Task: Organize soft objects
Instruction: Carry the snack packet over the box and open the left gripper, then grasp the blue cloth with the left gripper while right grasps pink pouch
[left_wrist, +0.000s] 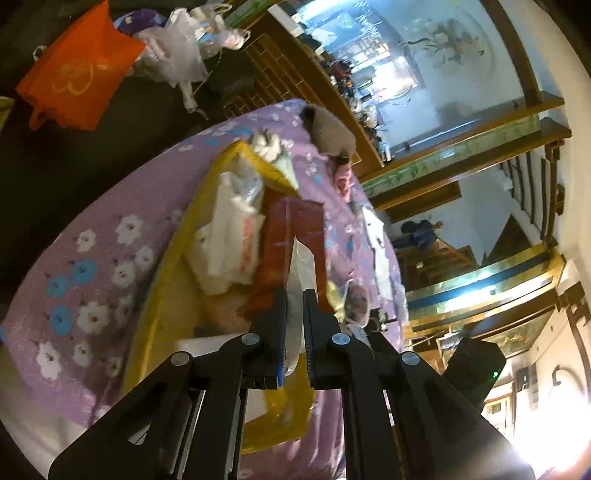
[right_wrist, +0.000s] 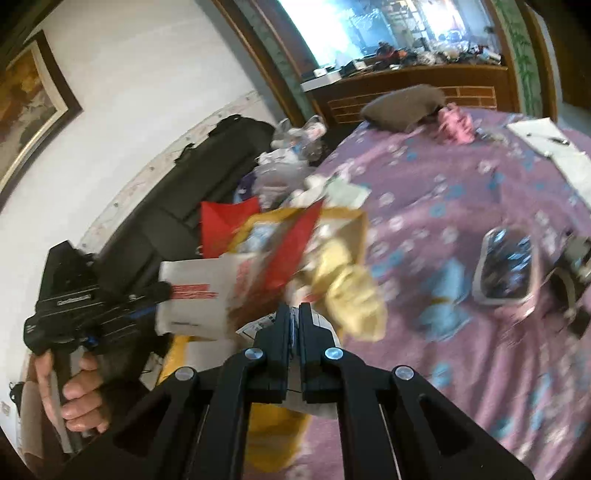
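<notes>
A yellow bag (left_wrist: 166, 295) lies open on the purple flowered bedspread (left_wrist: 92, 258), with white plastic bags (left_wrist: 229, 236) and a red box (left_wrist: 295, 229) in it. My left gripper (left_wrist: 294, 295) is shut on the edge of a white plastic bag (left_wrist: 301, 266). In the right wrist view, a hand holds that left gripper (right_wrist: 162, 295), which pinches the red-printed white bag (right_wrist: 199, 295). My right gripper (right_wrist: 294, 314) is shut on a clear plastic packet (right_wrist: 323, 325) with a blurred yellow soft thing (right_wrist: 351, 291) hanging beyond the tips.
A grey pillow (right_wrist: 402, 105), a pink cloth (right_wrist: 456, 125), papers (right_wrist: 550, 144) and a clear pouch with dark contents (right_wrist: 506, 269) lie on the bed. An orange bag (left_wrist: 81, 81) and loose plastic bags (left_wrist: 177, 55) sit on dark furniture beside the bed.
</notes>
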